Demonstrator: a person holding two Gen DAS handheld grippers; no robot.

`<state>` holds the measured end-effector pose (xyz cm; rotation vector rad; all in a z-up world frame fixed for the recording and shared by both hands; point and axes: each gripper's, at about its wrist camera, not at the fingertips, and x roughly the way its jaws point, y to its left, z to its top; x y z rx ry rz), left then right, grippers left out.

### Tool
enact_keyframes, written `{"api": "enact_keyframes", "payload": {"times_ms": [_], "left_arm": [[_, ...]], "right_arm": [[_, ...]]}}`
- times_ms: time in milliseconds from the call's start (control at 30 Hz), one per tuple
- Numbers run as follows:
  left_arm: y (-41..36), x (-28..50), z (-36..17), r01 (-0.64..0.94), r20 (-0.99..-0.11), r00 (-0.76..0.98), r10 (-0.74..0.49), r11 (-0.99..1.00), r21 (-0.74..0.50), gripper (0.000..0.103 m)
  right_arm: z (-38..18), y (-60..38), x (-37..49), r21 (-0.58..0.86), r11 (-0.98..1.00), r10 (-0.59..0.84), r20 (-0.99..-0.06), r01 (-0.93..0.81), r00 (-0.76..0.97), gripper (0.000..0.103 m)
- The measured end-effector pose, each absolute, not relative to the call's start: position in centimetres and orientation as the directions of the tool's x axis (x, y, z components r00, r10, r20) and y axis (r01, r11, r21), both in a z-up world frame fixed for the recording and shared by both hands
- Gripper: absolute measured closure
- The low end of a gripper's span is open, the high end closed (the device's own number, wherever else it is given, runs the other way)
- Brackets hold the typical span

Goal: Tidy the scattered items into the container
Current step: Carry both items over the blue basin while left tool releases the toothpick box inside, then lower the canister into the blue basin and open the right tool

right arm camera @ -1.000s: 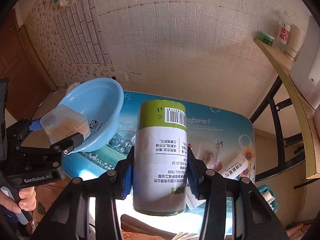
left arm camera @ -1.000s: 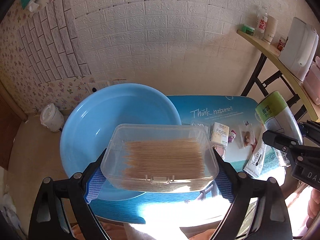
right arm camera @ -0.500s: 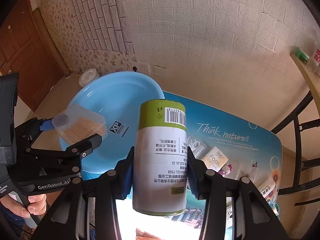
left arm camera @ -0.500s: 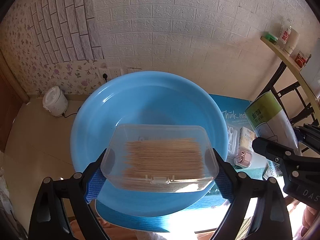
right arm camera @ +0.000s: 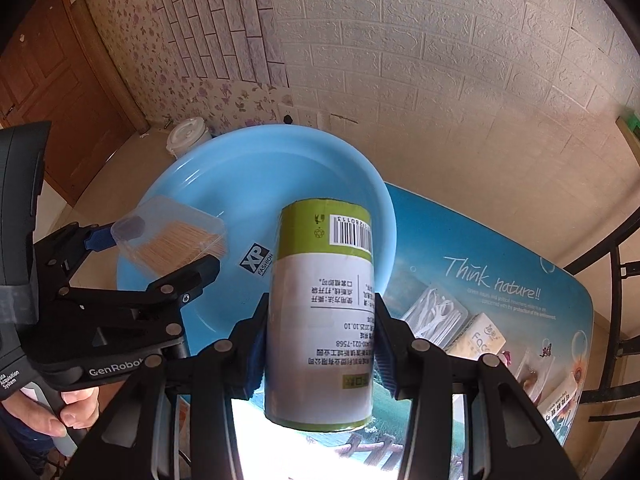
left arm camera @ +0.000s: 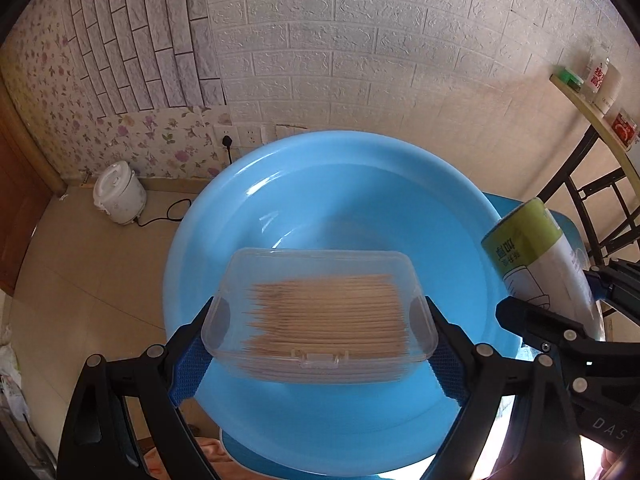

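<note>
Low centre of the left wrist view, the left hand-held gripper pinches a clear toothpick box w/ its blue pads, held over the blue basin that fills mid-frame. In the right wrist view the right hand-held gripper clamps a green-and-white roll at centre. Basin sits behind at upper left; floss picks and a tissue pack lie on the table at right.

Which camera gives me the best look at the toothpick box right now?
Left wrist view: the toothpick box fills the centre, clamped between the left gripper pads above the blue basin. The right wrist view shows it small, at an angle, at the left edge.
</note>
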<state>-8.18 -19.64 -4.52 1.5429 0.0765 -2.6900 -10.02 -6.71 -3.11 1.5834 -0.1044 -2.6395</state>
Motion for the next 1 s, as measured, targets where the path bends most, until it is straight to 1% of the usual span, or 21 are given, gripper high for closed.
{"api": "enact_keyframes", "payload": {"times_ms": [400, 567, 600, 667, 733, 867, 1000], "left_arm": [[-21.1, -8.9, -6.3, 0.047, -0.886, -0.463, -0.027, -0.999, 0.006, 0.011], [-21.7, -8.8, -6.6, 0.054, -0.891, -0.454, -0.013, -0.998, -0.013, 0.011], [-21.7, -8.8, -6.6, 0.048, -0.890, -0.456, -0.008, -0.999, -0.015, 0.010], [-21.6, -8.7, -6.3, 0.031, -0.885, -0.466, -0.001, -0.999, -0.015, 0.006], [-21.5, -8.6, -5.9, 0.027, -0.877, -0.480, -0.017, -1.000, 0.005, 0.006], [-22.5, -8.4, -4.9, 0.030, -0.864, -0.503, -0.014, -1.000, -0.001, 0.003], [-24.4, -8.0, -3.2, 0.053, -0.831, -0.555, -0.029, -0.999, -0.001, 0.001]], "right_arm": [[-4.5, -8.0, -11.5, 0.087, -0.996, -0.081, -0.890, 0.008, -0.449, 0.057], [-4.7, -7.9, -11.3, 0.077, -0.997, -0.078, -0.894, 0.020, -0.441, 0.057], [-4.7, -8.0, -11.3, 0.076, -0.997, -0.078, -0.894, 0.021, -0.440, 0.057], [-4.8, -8.1, -11.4, 0.074, -0.997, -0.076, -0.896, 0.022, -0.437, 0.057], [-4.8, -8.2, -11.4, 0.077, -0.997, -0.079, -0.897, 0.023, -0.436, 0.057], [-4.6, -8.1, -11.1, 0.078, -0.997, -0.080, -0.897, 0.021, -0.434, 0.057], [-5.0, -8.5, -11.2, 0.088, -0.996, -0.093, -0.901, 0.030, -0.423, 0.057]]}}
